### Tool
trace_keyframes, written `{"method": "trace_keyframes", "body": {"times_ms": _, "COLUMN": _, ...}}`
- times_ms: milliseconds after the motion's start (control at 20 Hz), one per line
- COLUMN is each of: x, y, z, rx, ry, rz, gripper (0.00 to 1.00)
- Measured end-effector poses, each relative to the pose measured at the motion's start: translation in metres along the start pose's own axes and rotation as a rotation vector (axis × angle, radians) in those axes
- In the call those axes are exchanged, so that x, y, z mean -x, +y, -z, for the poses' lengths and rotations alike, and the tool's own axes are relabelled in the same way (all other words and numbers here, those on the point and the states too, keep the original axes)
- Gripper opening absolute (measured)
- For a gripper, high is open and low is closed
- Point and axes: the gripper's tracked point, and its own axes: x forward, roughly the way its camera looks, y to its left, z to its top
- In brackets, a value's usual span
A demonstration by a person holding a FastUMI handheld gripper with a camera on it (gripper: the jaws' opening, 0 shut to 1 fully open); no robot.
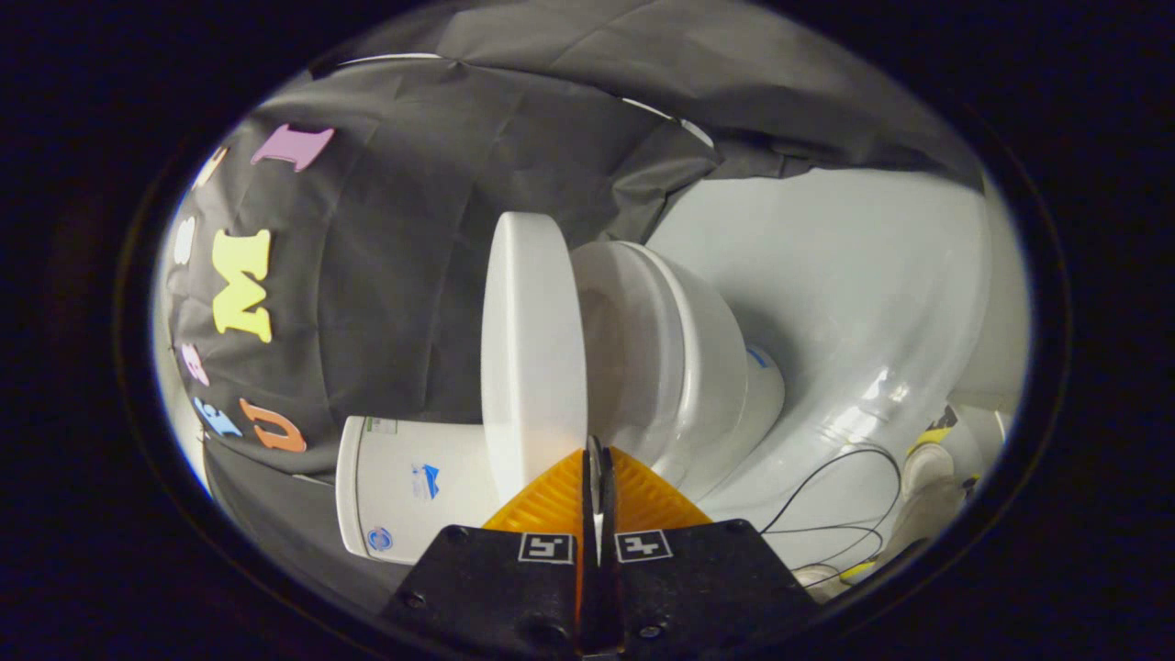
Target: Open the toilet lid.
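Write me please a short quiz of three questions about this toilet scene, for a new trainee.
1. True or false: the toilet lid is lifted away from the seat.
2. How do the fingers of the claw stand?
A. wide apart
B. close together, with the lid's thin edge between them
C. closed on a cable
3. Fill in: on the white floor, beyond the bowl, lie thin black ______.

Key: 1 true; 2 B; 3 cables.
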Motion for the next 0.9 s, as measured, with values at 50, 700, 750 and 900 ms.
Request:
{"method": "trace_keyframes", "body": {"times_ms": 50, "x": 0.001, "y": 0.002, "z": 0.000, "rx": 0.020, "ry": -0.005, "rz": 0.006, "gripper": 0.04}}
{"method": "trace_keyframes", "body": {"times_ms": 700, "x": 0.021, "y": 0.047, "z": 0.007, "rx": 0.172, "ry": -0.045, "rz": 0.059, "gripper": 0.04}}
{"method": "trace_keyframes", "body": {"times_ms": 750, "x": 0.021, "y": 0.050, "z": 0.008, "rx": 0.181, "ry": -0.047, "rz": 0.066, "gripper": 0.04}}
{"method": "trace_keyframes", "body": {"times_ms": 900, "x": 0.024, "y": 0.057, "z": 0.008, "rx": 0.191, "ry": -0.049, "rz": 0.090, "gripper": 0.04}}
